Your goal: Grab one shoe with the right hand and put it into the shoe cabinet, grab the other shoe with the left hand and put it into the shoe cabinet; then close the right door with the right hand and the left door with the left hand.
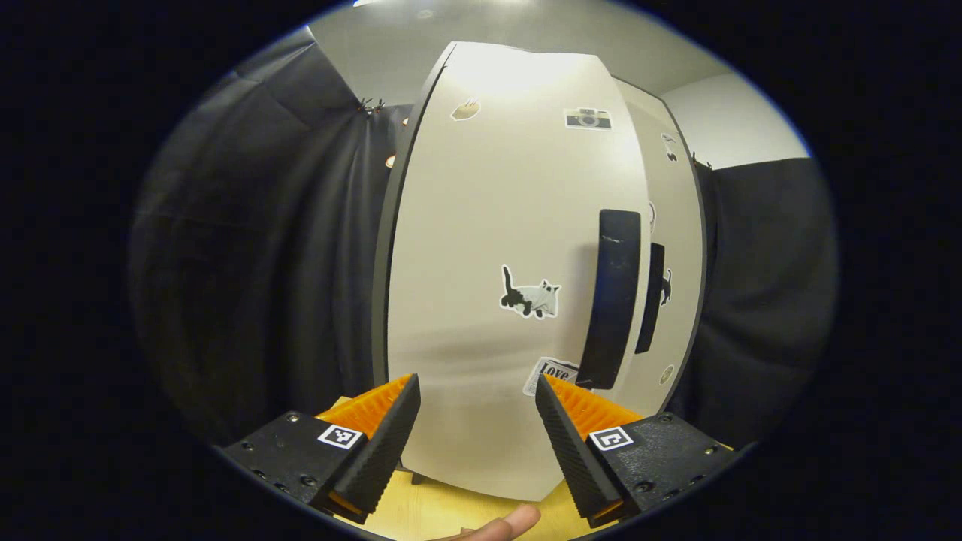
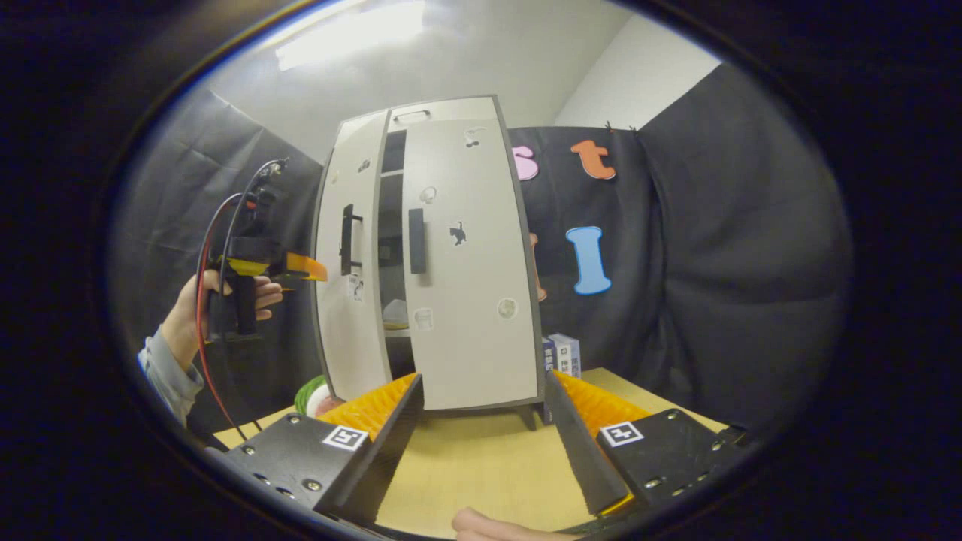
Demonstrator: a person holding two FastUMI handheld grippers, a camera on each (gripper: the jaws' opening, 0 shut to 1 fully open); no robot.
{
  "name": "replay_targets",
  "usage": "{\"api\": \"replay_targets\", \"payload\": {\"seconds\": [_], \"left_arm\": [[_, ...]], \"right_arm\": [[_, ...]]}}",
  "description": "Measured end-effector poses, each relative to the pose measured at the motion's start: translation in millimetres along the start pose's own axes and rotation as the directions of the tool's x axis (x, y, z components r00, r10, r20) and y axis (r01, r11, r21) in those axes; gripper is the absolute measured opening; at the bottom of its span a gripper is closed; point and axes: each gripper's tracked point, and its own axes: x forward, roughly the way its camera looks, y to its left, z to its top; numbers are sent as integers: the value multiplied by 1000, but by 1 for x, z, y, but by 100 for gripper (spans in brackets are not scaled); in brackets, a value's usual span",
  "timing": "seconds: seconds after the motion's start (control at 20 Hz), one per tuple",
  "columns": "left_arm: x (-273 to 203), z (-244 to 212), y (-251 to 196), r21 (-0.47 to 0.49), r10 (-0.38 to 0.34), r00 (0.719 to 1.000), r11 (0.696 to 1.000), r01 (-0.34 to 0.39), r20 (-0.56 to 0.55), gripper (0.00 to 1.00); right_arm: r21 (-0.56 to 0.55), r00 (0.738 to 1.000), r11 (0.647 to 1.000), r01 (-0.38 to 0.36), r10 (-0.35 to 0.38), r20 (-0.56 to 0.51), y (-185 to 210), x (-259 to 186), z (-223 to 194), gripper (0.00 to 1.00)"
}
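The white shoe cabinet (image 2: 451,330) stands on the wooden table. Its right door (image 2: 466,300) looks shut or nearly so. The left door (image 2: 349,315) stands ajar, leaving a dark gap in which a pale shape (image 2: 395,312), perhaps a shoe, lies on a shelf. A hand holds my left gripper (image 2: 304,267) against the outer face of the left door. In the left gripper view that door (image 1: 496,225) is very close, its black handle (image 1: 616,300) to the right, and my left gripper (image 1: 477,421) is open and empty. My right gripper (image 2: 481,421) is open, back from the cabinet.
A green and white object (image 2: 312,397) lies behind the cabinet's left foot. Small boxes (image 2: 564,353) stand at its right side. The wooden table (image 2: 481,458) stretches in front. Black cloth walls surround the booth.
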Motion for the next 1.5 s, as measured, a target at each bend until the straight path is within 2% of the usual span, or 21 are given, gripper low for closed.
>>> {"api": "replay_targets", "payload": {"seconds": [0.2, 0.3, 0.35, 0.4, 0.55, 0.6, 0.7, 0.85, 1.1, 1.2, 1.35, 1.45, 1.5], "left_arm": [[-47, -4, -10, -8, -7, 999, 1000, 8, 36, 97], [-67, -3, -11, 42, 9, 998, 999, -11, 61, 96], [-77, -3, -8, 61, 34, 997, 997, -38, 71, 93], [-87, -6, -9, 71, 43, 997, 996, -47, 64, 96], [-122, -12, -13, 83, 46, 995, 995, -53, 85, 96], [-133, -18, -14, 78, 49, 995, 995, -55, 84, 96], [-156, -35, -9, 74, 78, 995, 994, -83, 67, 96], [-181, -55, -8, 102, 70, 997, 992, -72, 27, 96], [-206, -64, 2, 86, 104, 993, 990, -109, 59, 93], [-215, -69, -11, 66, 76, 995, 995, -80, 68, 97], [-225, -79, -41, 79, -18, 998, 997, 13, 62, 96], [-227, -85, -50, 95, -39, 999, 995, 36, 35, 96], [-227, -85, -55, 106, -51, 998, 993, 47, 37, 96]], "right_arm": [[-9, 1000, 1000, 12, -12, 3, -7, -3, 3, 97], [-7, 1000, 1000, 22, -22, 5, -12, -4, 5, 96], [-6, 1000, 1000, 31, -31, 6, -16, -6, 6, 96], [-2, 999, 999, 41, -41, 10, -20, -7, 9, 94], [33, 996, 997, 75, -76, 38, -27, -9, 17, 96], [43, 996, 996, 75, -77, 43, -26, -7, 18, 94], [50, 996, 996, 76, -78, 37, -21, -4, 16, 96], [26, 997, 997, 71, -71, 18, -18, -3, 12, 97], [11, 999, 999, 51, -51, 4, 0, 3, 6, 97], [-5, 999, 999, 40, -40, -5, 6, 3, 3, 96], [-25, 1000, 999, 26, -26, -6, 17, 1, 2, 94], [-53, 1000, 998, 23, -23, -3, 22, 1, 2, 97], [-71, 1000, 997, 21, -21, -2, 25, 2, 3, 94]]}}
